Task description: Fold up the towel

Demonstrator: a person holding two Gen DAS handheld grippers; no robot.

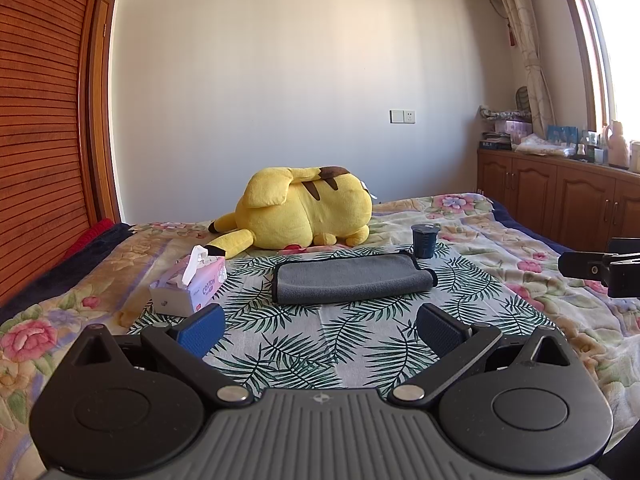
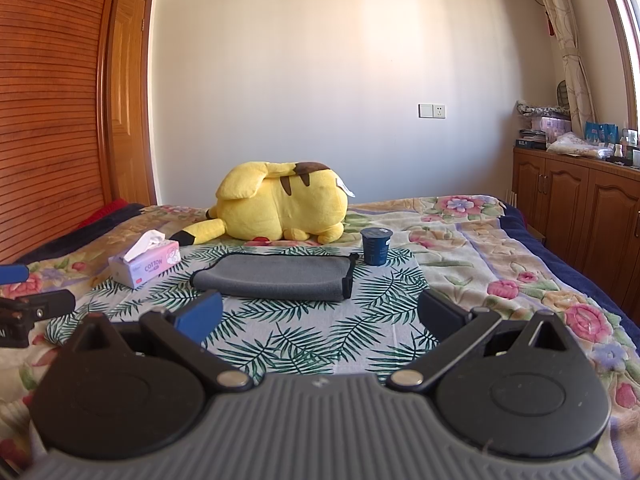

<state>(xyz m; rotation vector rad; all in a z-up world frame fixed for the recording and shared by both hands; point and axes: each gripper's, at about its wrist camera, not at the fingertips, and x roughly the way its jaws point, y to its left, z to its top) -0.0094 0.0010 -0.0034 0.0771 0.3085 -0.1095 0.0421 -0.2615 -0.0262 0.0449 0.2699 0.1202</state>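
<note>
A grey towel (image 1: 352, 278) with black edging lies folded into a flat rectangle on the palm-leaf cloth (image 1: 304, 340) on the bed; it also shows in the right wrist view (image 2: 276, 278). My left gripper (image 1: 320, 330) is open and empty, held back from the towel's near edge. My right gripper (image 2: 320, 318) is open and empty, also short of the towel. Each gripper's body shows at the other view's edge.
A tissue box (image 1: 188, 286) stands left of the towel. A dark cup (image 1: 424, 240) stands at its far right corner. A yellow plush toy (image 1: 300, 212) lies behind. A wooden wardrobe is on the left, cabinets (image 1: 560, 196) on the right.
</note>
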